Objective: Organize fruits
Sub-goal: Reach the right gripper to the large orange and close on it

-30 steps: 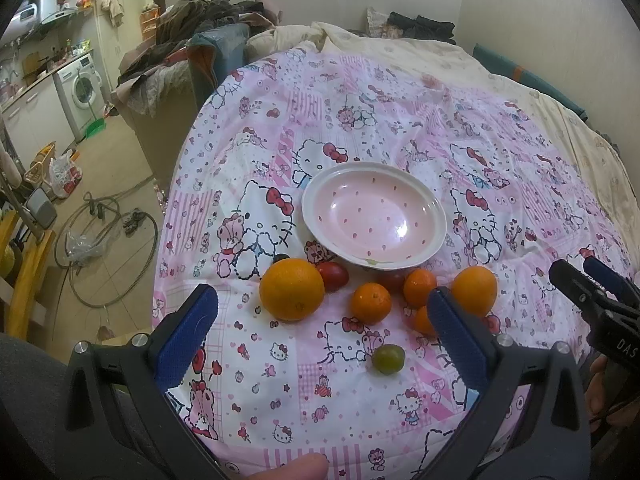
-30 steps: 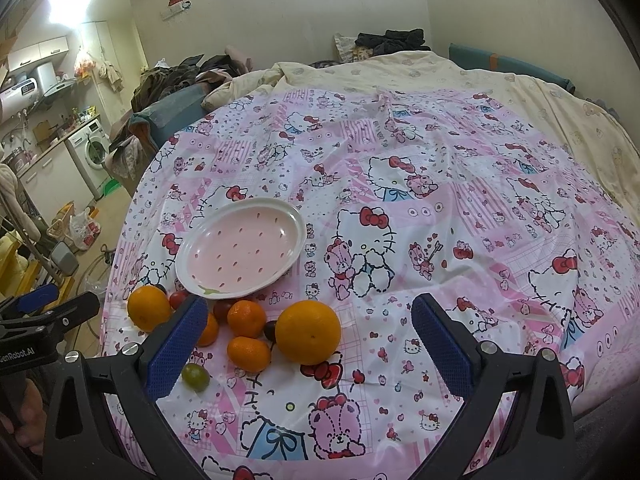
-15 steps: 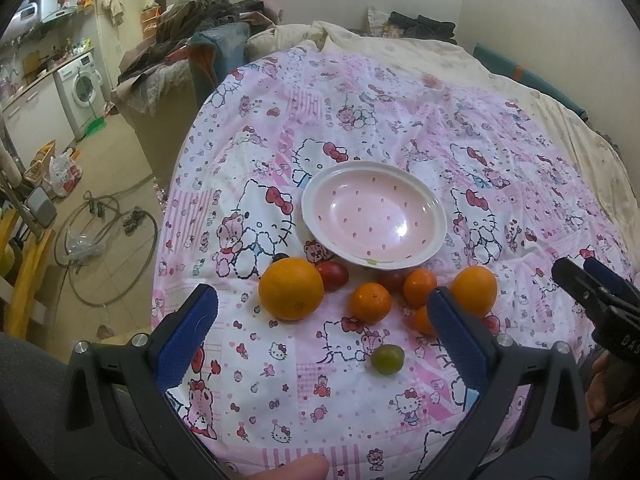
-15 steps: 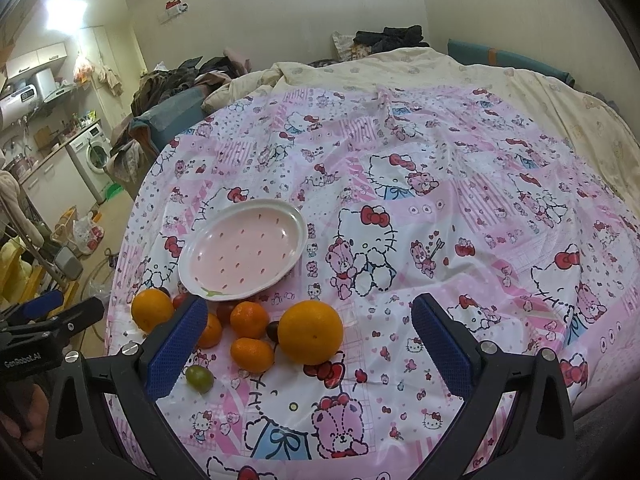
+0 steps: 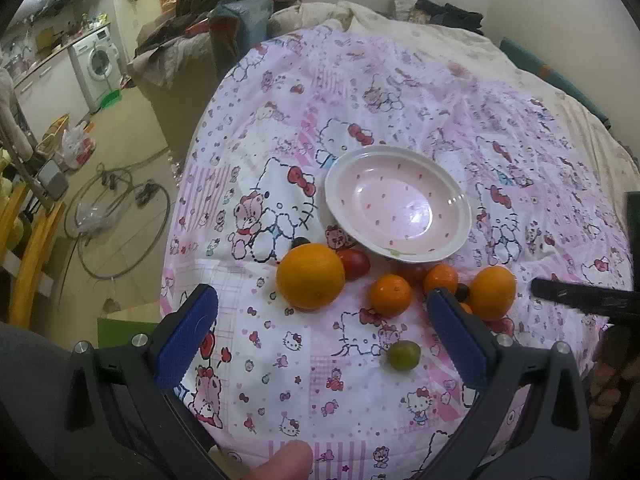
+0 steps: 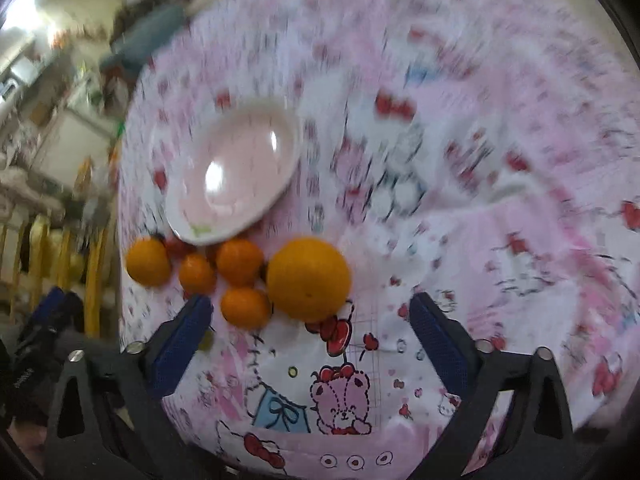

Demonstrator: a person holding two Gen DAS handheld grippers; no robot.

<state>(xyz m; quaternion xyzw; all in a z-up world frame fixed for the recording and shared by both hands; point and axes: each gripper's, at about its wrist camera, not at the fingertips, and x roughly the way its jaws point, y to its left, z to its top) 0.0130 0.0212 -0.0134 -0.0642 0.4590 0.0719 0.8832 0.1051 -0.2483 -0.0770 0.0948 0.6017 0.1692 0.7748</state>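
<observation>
One plate (image 5: 452, 248): round, glossy, pink with small red specks, white rim, nothing in it, set on printed cartoon-cat bedsheet (image 5: 400, 92). Fruit clustered just beside plate's near rim: one large orange (image 5: 310, 275), one medium orange (image 5: 492, 293), at least three small tangerines (image 5: 390, 295), two or more red plums (image 5: 354, 263), one green plum (image 5: 404, 355) set apart nearer. No legible writing.

Left gripper (image 5: 320, 320): blue-padded fingers spread, nothing between. Right gripper (image 6: 310, 320): jaws wide but closing, nothing gripped; view blurred.

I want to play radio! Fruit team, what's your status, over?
Left gripper open, empty. Right gripper empty, jaws closing, near large round orange. Pink speckled ceramic plate holds no fruit. Nothing blocking.
</observation>
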